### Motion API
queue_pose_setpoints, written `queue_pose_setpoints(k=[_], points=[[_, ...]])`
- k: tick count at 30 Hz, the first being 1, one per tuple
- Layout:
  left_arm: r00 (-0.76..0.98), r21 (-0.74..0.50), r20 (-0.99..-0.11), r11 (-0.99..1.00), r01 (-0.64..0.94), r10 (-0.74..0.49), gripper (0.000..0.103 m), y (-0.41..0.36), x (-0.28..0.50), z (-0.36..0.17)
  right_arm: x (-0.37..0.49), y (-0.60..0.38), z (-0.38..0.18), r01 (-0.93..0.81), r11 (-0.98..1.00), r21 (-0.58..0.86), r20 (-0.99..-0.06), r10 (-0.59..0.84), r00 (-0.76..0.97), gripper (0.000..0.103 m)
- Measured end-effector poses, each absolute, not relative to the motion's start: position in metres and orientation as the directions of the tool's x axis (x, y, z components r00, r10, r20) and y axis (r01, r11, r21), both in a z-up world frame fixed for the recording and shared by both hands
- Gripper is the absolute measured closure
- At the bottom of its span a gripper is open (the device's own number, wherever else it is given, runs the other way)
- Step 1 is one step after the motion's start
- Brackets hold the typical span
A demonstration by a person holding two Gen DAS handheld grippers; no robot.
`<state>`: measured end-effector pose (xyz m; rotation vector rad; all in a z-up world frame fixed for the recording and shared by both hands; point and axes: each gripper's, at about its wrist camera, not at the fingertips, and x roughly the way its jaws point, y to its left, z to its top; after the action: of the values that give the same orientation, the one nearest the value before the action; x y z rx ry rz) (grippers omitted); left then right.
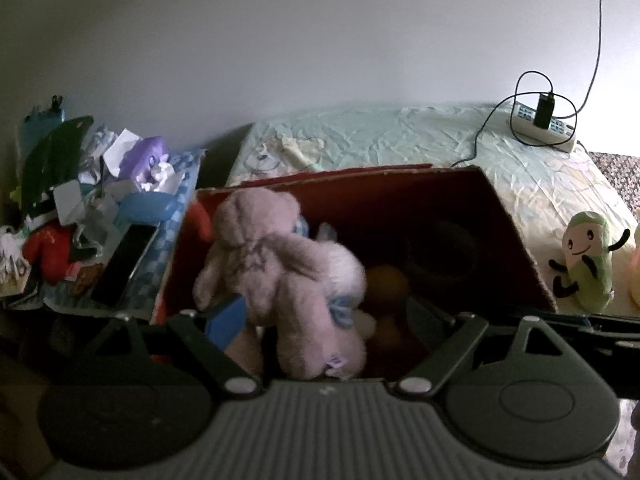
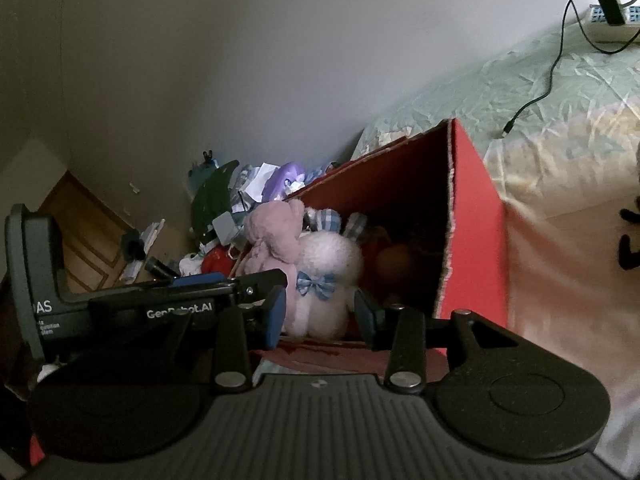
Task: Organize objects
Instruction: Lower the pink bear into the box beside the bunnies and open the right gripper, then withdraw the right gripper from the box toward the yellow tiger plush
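My left gripper (image 1: 320, 320) reaches over the red cardboard box (image 1: 516, 224), its fingers spread wide around the pink plush bear (image 1: 264, 256), which leans on a white plush bunny (image 2: 328, 256) with a blue bow inside the box; I cannot tell whether a pad touches it. My right gripper (image 2: 320, 316) hangs at the box's near edge, fingers apart, holding nothing. The box sits against the bed (image 1: 400, 132), where a green plush toy (image 1: 588, 260) lies just beside it.

Bed (image 1: 400, 132) across frame's upper right, bearing red box (image 1: 516, 240) at centre, power strip (image 1: 560, 130) upper right, green plush (image 1: 588, 260) at right edge.
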<state>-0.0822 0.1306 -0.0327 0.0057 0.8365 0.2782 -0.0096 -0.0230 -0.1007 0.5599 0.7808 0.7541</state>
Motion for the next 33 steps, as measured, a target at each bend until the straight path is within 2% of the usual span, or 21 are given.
queue_pose_setpoints(k=[13,33], points=[[0.645,0.163,-0.722,0.967,-0.195,0.251,0.011,0.088,-0.064,-0.024,-0.012,-0.061,-0.103,-0.343,0.612,0.712,-0.401,0.756,0.517,0.061],[0.672,0.203,-0.708,0.974,-0.105,0.220,0.011,0.012,-0.026,-0.014,-0.012,-0.129,-0.119,-0.231,0.650,0.724,-0.434,0.690,0.580,0.060]])
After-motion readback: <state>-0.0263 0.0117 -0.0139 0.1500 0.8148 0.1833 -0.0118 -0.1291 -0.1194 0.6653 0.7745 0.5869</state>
